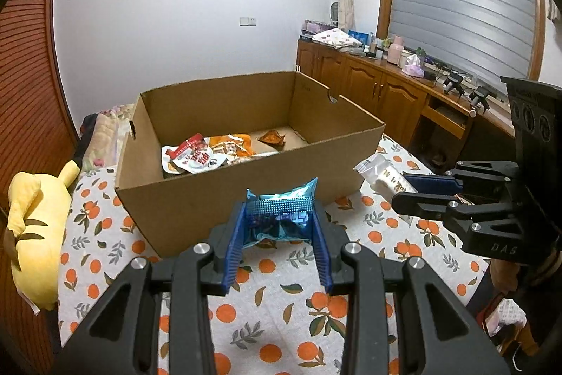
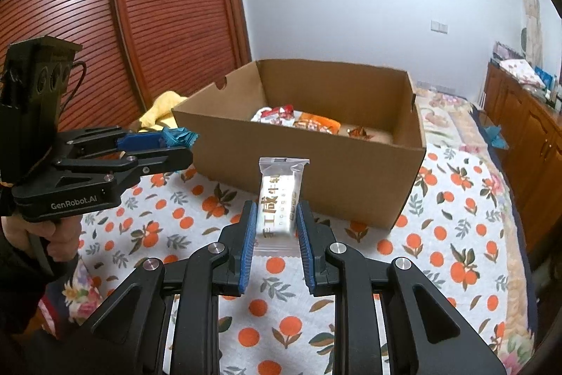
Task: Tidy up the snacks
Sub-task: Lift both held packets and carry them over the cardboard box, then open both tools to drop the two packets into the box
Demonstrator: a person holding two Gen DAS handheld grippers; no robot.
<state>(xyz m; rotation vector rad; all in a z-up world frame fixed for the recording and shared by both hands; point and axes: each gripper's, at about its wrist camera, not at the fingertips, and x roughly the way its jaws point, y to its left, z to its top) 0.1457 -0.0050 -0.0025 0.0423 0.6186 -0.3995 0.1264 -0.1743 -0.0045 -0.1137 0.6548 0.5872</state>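
One white nougat bar (image 2: pixel 277 199) lengthwise between jaws

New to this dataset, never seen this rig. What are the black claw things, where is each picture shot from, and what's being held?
No robot here: a person holds two handheld grippers, each with a fisheye camera looking along its blue-padded jaws. One picture is from the left gripper, the other from the right gripper; each also catches the other tool at its side. The left one is shut on a blue foil snack packet. The right one is shut on a white nougat bar. Ahead, on an orange-print cloth, stands an open cardboard box with a few snack packs already inside. A yellow plush toy lies left of it.
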